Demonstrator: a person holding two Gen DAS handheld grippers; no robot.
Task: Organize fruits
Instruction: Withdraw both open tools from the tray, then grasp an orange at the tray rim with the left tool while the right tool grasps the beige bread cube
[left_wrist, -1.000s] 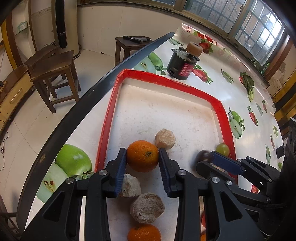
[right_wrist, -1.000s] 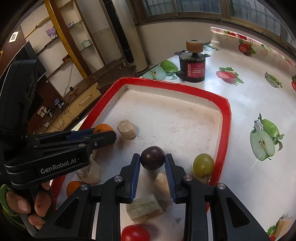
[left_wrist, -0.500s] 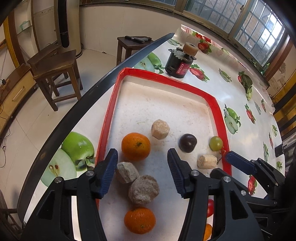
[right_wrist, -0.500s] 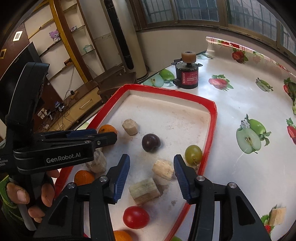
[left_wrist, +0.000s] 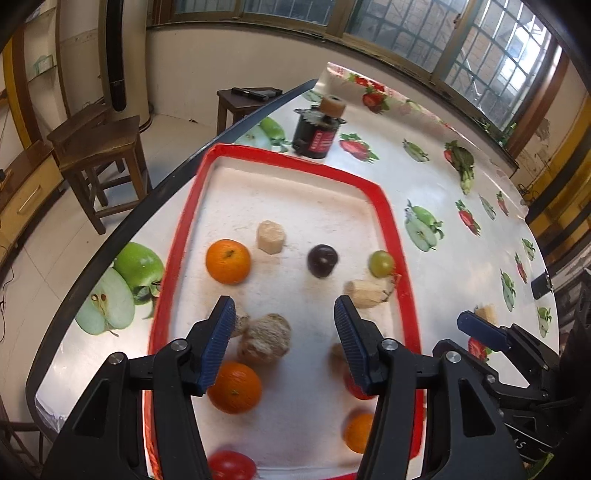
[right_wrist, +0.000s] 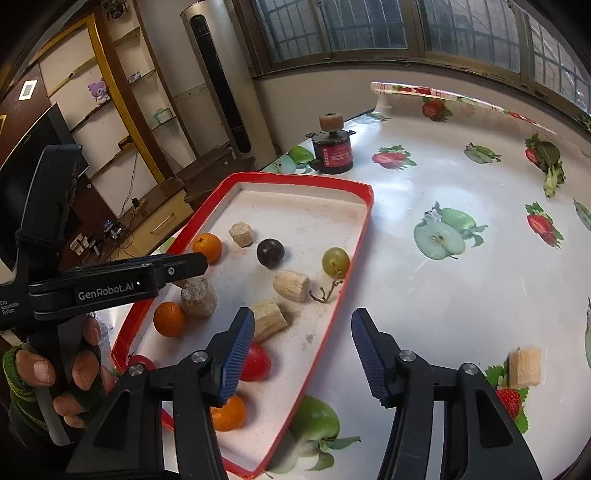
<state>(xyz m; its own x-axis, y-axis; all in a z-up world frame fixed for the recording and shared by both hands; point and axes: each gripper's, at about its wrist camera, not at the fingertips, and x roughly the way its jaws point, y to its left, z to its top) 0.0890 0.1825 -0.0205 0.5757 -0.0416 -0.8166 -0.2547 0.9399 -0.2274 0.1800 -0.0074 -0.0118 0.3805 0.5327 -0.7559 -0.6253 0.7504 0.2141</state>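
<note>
Both hand-held grippers stand open and empty above the near end of the tray: the left hand-held gripper (left_wrist: 284, 325) has nothing between its fingers, and the right hand-held gripper (right_wrist: 303, 341), whose jaws have just been opening, hangs over the tray's right rim and holds nothing either.

The fruits lie loose in the red-rimmed tray (right_wrist: 354, 236). An orange (left_wrist: 228, 261), a dark plum (left_wrist: 322, 260) and a green grape (left_wrist: 381, 263) form a rough row across the middle, well apart from one another. Nearer lie a second orange (left_wrist: 234, 387), a red tomato (right_wrist: 255, 362) and a third orange (right_wrist: 227, 412), still scattered. By my judgement the sorting is partly done: one row is laid, the near fruits remain.

Mixed among them are pale woody chunks (right_wrist: 291, 284), one just beside the grape, others next to the near oranges, and these crowd any approach to the near fruit. One more chunk (right_wrist: 524, 366) sits out on the desk (right_wrist: 461, 295), right of the tray. A dark jar (right_wrist: 333, 147) stands beyond the far rim. A person's hand (right_wrist: 55, 384) grips the left handle.
</note>
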